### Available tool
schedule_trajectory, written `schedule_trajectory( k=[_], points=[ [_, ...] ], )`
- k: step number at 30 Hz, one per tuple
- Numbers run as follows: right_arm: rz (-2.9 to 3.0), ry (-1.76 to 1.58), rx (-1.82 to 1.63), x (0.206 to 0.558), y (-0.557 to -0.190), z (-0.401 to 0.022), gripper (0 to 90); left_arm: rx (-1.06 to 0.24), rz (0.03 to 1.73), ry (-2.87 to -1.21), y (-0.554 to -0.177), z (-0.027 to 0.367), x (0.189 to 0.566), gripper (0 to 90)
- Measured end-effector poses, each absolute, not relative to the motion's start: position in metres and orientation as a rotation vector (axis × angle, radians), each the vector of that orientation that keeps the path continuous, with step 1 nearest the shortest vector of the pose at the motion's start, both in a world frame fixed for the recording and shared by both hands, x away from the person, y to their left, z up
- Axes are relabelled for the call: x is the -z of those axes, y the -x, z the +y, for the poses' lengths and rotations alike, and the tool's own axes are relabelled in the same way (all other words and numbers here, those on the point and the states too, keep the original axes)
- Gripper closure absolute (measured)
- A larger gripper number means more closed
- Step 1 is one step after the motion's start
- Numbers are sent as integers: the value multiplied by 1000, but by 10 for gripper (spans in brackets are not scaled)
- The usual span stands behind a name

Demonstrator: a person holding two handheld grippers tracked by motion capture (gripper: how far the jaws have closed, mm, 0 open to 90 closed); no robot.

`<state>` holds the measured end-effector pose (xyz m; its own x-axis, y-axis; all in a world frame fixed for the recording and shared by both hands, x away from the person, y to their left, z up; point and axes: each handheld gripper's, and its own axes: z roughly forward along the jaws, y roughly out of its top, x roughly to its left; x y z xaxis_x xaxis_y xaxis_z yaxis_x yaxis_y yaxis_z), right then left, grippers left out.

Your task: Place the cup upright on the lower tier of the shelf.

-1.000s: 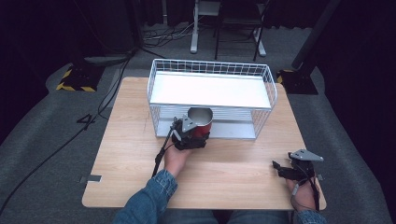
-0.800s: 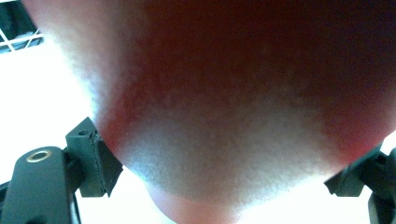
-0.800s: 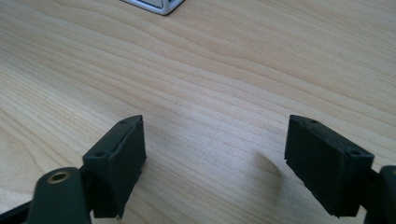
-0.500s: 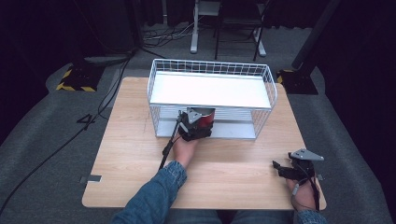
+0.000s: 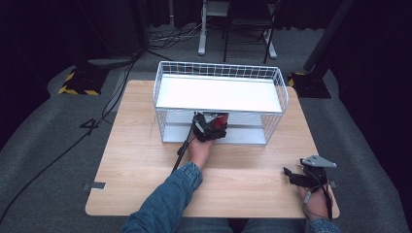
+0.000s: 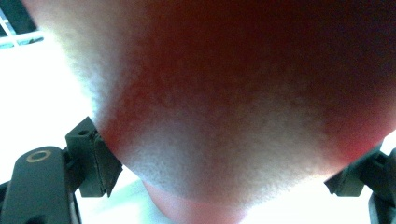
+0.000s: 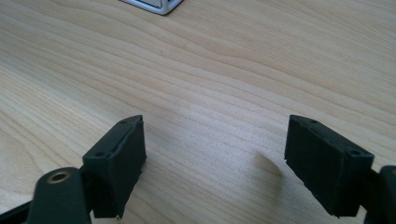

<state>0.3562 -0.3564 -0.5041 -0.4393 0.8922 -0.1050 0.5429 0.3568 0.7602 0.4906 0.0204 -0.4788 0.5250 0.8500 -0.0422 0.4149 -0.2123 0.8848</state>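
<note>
Red can (image 5: 217, 122), pinched in the left claw (image 5: 210, 127), sits at the wire rack's (image 5: 163, 99) lower front opening; clipping a wire could jar it loose. Right claw (image 5: 297, 175) gapes idle.

An overhead camera is looking forward and down across the pale wooden table (image 5: 145, 160). The right gripper's camera is skimming that same wood (image 7: 233, 70) closely; the left gripper's camera is pressing against a blurred red object (image 6: 224, 93).
</note>
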Motion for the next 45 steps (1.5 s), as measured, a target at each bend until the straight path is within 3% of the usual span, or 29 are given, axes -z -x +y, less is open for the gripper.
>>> schedule_trajectory(
  k=[20,22,23,45],
  points=[
    [2112,-1239,-896,504,-356,-356,210,-538,1060,-1821,-497,20,485,144],
    [2114,-1237,-899,504,-356,-356,210,-542,1068,-1818,-497,20,485,89],
    [2118,-1230,-899,504,-356,-356,210,-544,1079,-1817,-497,20,485,3],
    [2130,-1231,-909,504,-356,-356,209,-482,1093,-1774,-462,43,473,0]
  ],
)
